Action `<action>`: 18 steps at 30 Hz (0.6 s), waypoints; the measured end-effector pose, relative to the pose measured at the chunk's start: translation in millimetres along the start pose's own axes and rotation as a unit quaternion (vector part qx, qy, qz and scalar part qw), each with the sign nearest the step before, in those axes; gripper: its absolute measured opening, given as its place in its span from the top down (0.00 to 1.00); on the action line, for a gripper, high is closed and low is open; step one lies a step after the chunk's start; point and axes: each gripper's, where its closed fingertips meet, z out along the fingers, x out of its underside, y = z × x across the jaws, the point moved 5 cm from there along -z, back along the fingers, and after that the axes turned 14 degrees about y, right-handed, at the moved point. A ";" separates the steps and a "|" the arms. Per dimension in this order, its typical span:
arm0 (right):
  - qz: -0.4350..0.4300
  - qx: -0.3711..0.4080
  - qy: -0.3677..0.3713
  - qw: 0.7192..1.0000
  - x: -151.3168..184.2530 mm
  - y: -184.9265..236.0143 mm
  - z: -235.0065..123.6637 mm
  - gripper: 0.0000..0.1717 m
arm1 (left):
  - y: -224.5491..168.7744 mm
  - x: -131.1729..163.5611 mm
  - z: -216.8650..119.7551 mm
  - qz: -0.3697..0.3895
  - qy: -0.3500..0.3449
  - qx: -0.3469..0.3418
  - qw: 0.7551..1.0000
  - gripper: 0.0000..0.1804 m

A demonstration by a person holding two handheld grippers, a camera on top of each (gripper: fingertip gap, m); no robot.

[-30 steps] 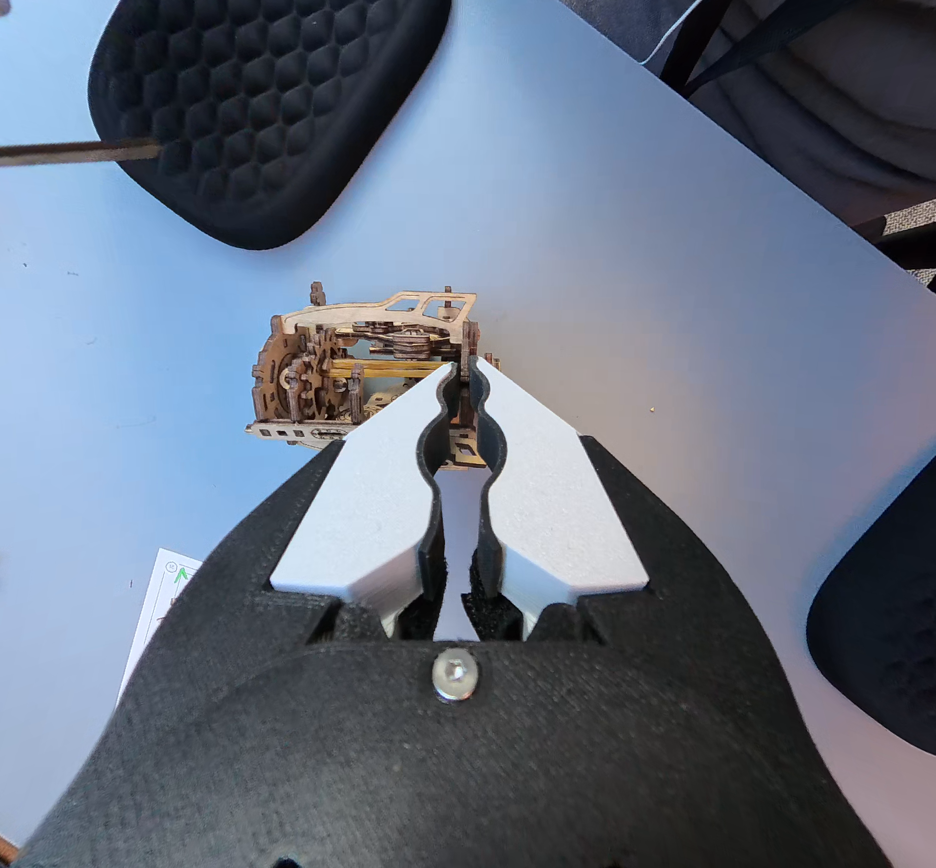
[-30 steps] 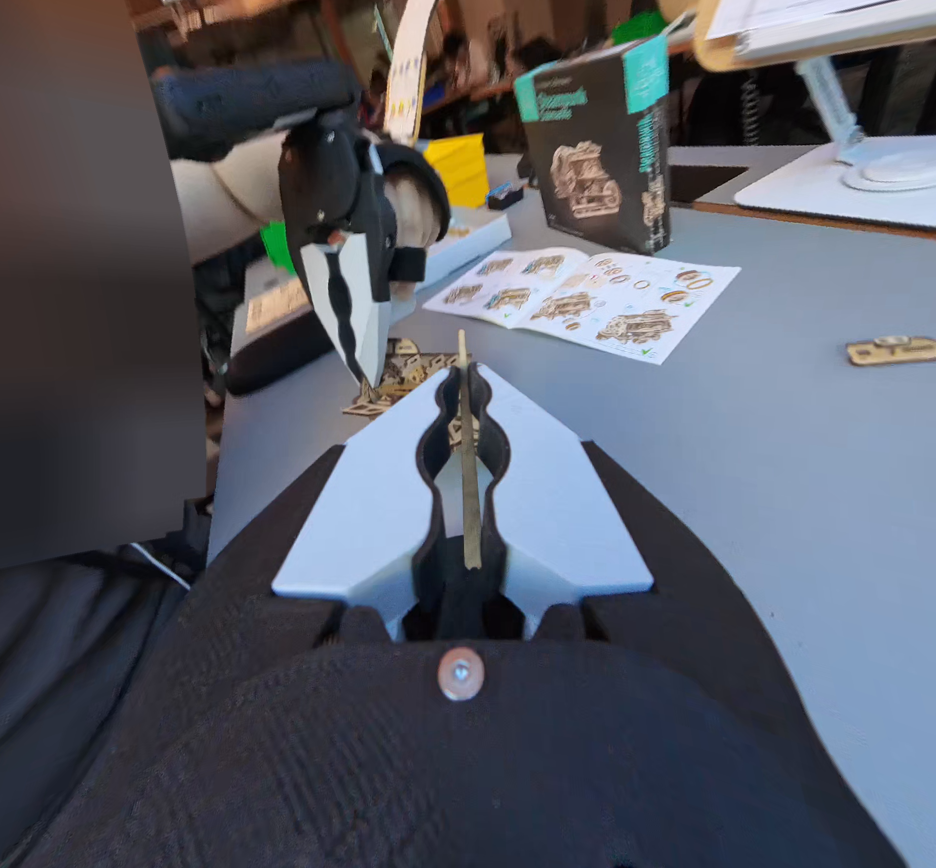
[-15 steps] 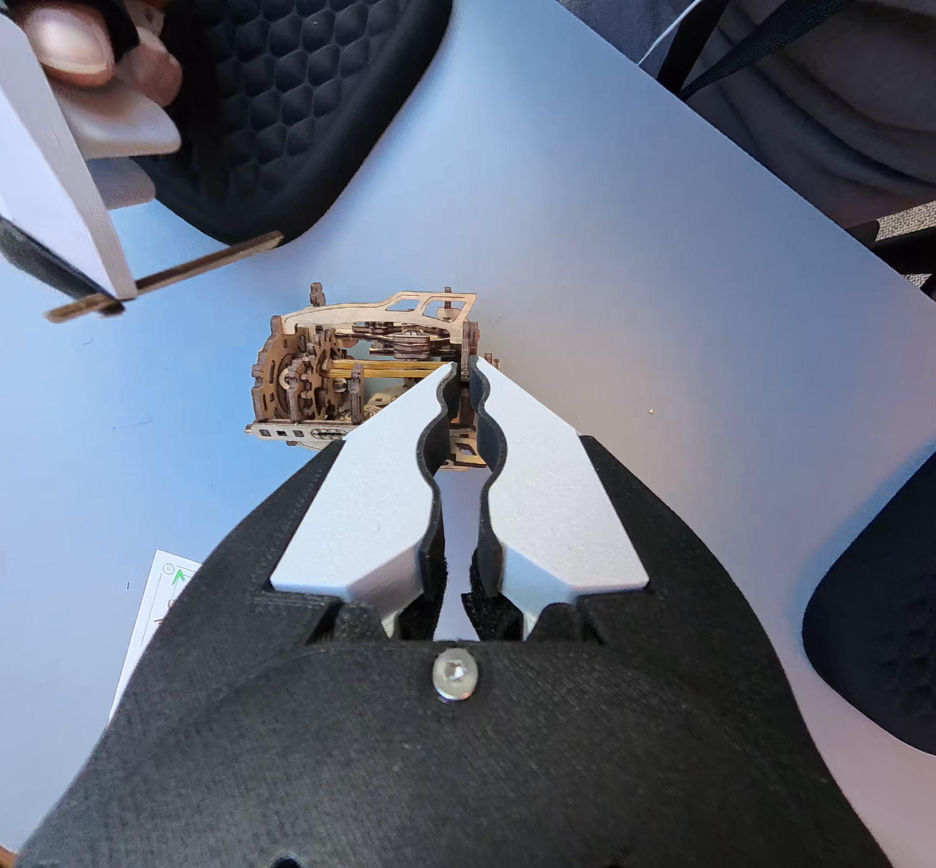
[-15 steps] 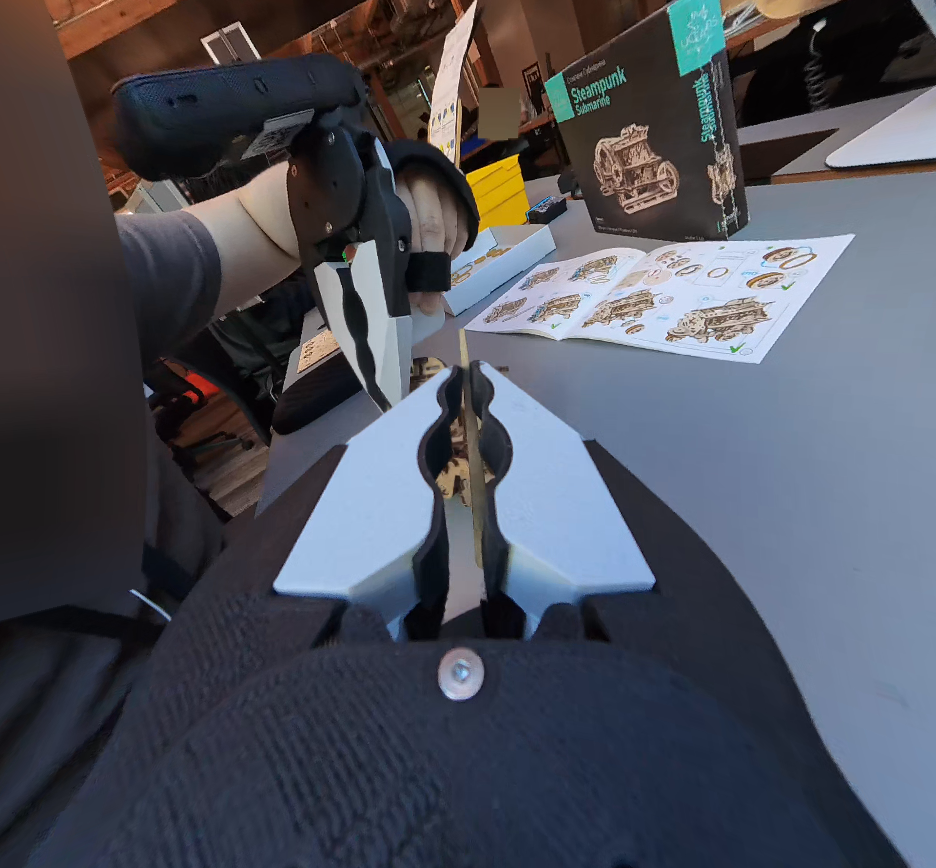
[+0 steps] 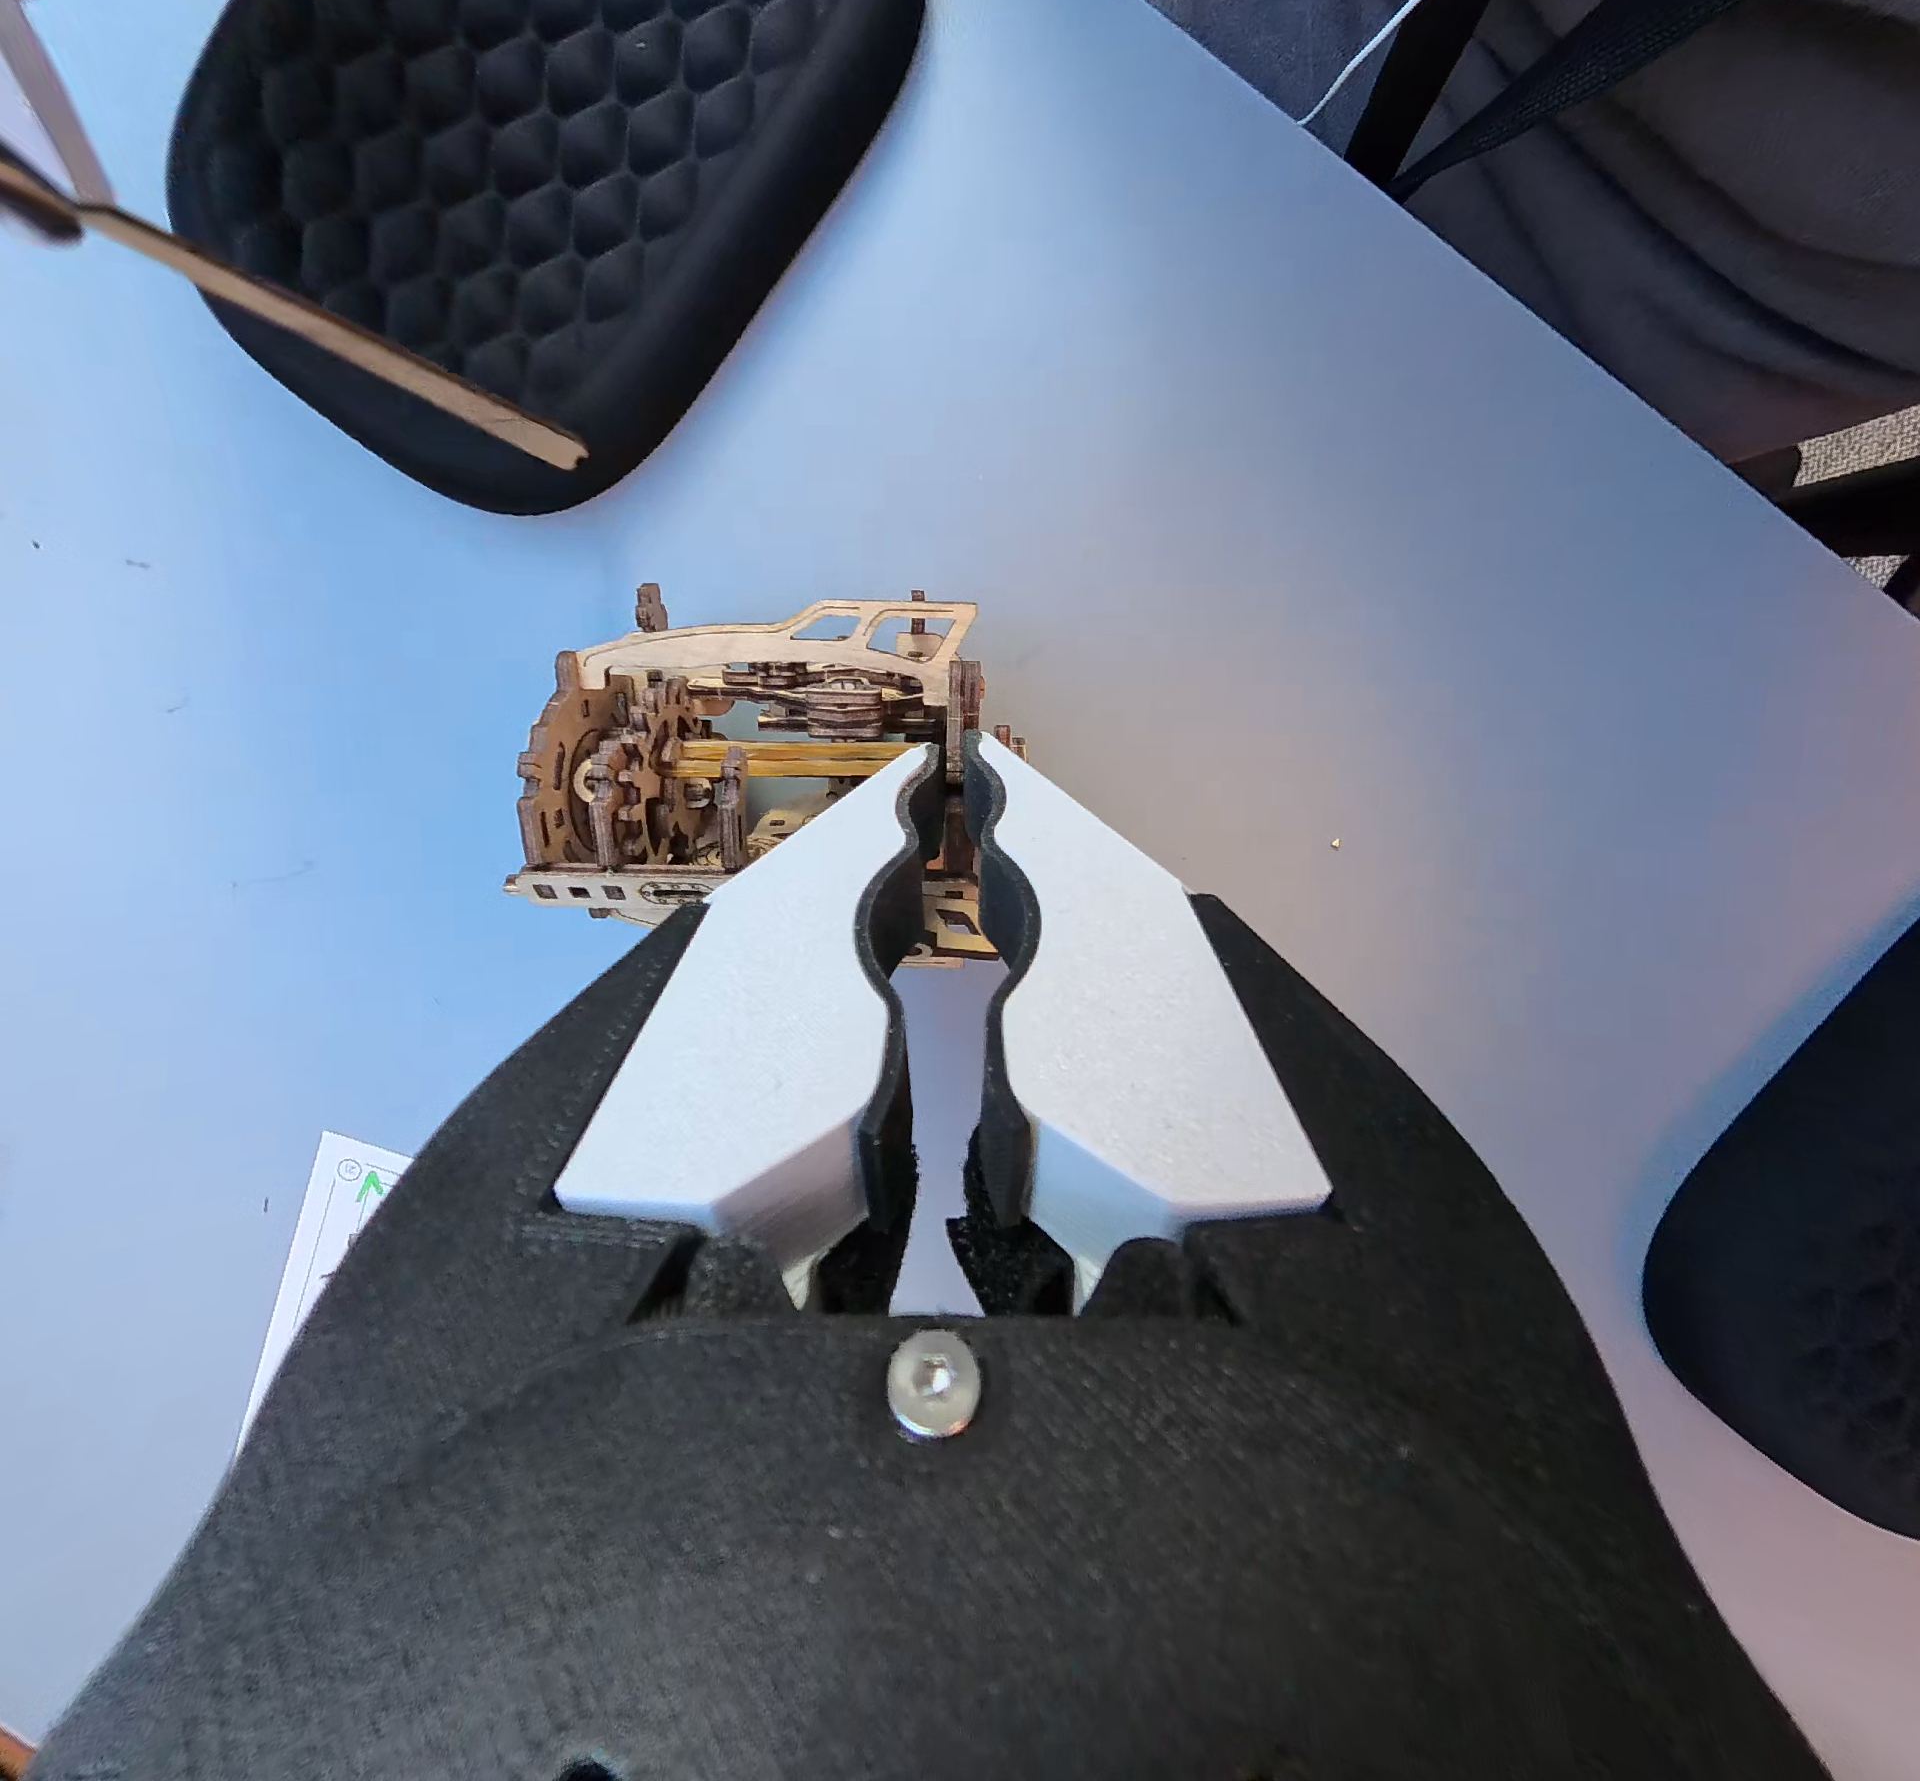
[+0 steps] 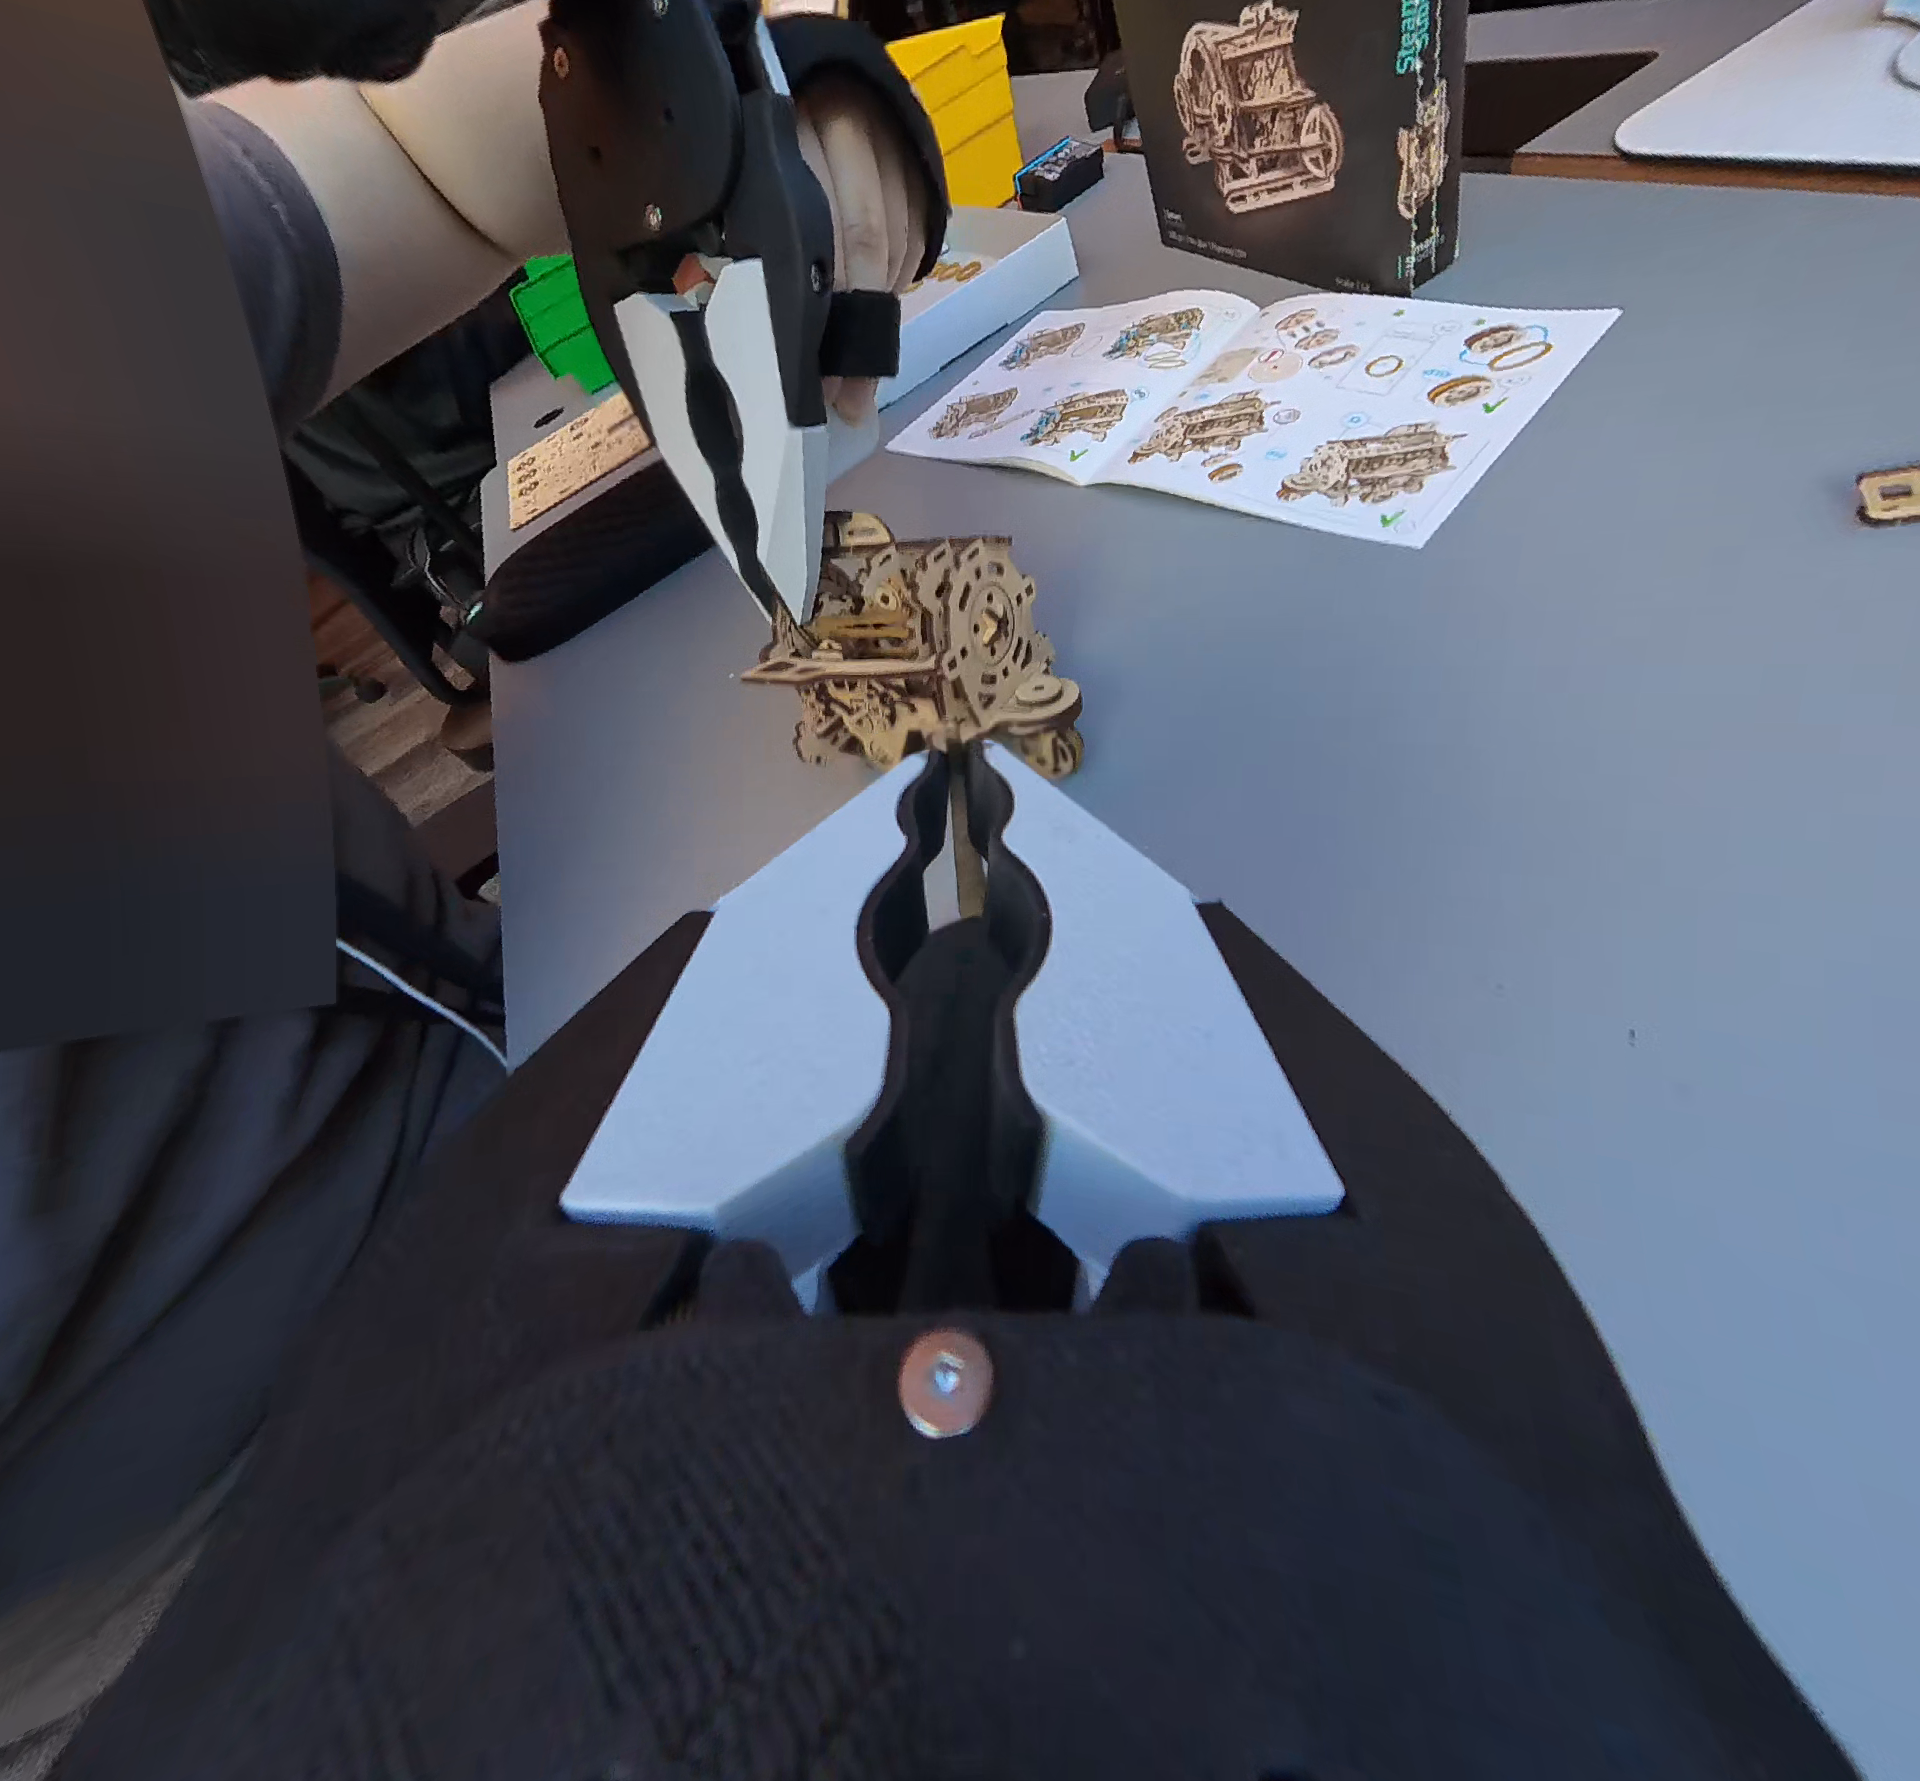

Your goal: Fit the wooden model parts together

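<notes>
The half-built wooden model (image 5: 758,765) with gears stands on the grey table (image 5: 1299,484). My left gripper (image 5: 948,757) is shut on a thin upright plate at the model's right end and holds it down. It also shows in the right wrist view (image 6: 784,609), with its tips on the model (image 6: 935,661). My right gripper (image 6: 961,765) is shut on a thin flat wooden strip (image 6: 966,858), held edge-on just short of the model. The same strip (image 5: 343,339) shows at the upper left of the left wrist view, above the black pad.
A black honeycomb pad (image 5: 540,142) lies behind the model; another pad (image 5: 1808,1253) lies at the right edge. An open instruction booklet (image 6: 1268,401), the dark model box (image 6: 1288,69), a loose wooden piece (image 6: 1886,495) and a white tray (image 6: 987,277) are on the table. A person sits at the table edge (image 5: 1662,121). Left tips to right tips: about 15 cm. About 25 cm separates my right fingertips from the loose wooden piece (image 6: 1886,495).
My right gripper has swung down toward the model with the strip; the strip's tip now reaches further right in the left wrist view. The left gripper and model have not moved.
</notes>
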 end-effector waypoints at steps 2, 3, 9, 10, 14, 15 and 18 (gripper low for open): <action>0.003 0.008 0.028 1.000 13.6 1.4 -6.7 0.99 | 0.3 -0.2 0.0 0.000 0.000 0.001 1.000 1.00; 0.004 0.013 0.042 0.999 21.6 2.3 -9.7 0.99 | 0.3 -0.3 0.0 0.000 0.001 0.002 1.000 1.00; 0.018 0.054 0.117 0.991 74.4 -4.0 -19.5 1.00 | 0.4 -1.4 0.0 0.004 0.006 0.003 1.000 1.00; 0.020 0.066 0.134 0.989 83.1 -7.8 -19.5 1.00 | 0.3 -1.5 0.0 0.004 0.007 0.003 1.000 1.00; -0.038 0.092 0.098 0.990 71.3 -4.0 -20.1 0.92 | 0.2 -1.7 0.0 0.003 0.008 0.002 1.000 1.00; -0.057 0.093 0.096 0.989 64.9 -0.1 -18.7 0.92 | 0.1 -1.7 0.0 0.003 0.008 0.002 1.000 1.00; -0.162 0.124 0.100 0.974 51.5 6.3 -12.6 0.93 | 0.0 -1.4 0.0 0.002 0.008 0.002 1.000 1.00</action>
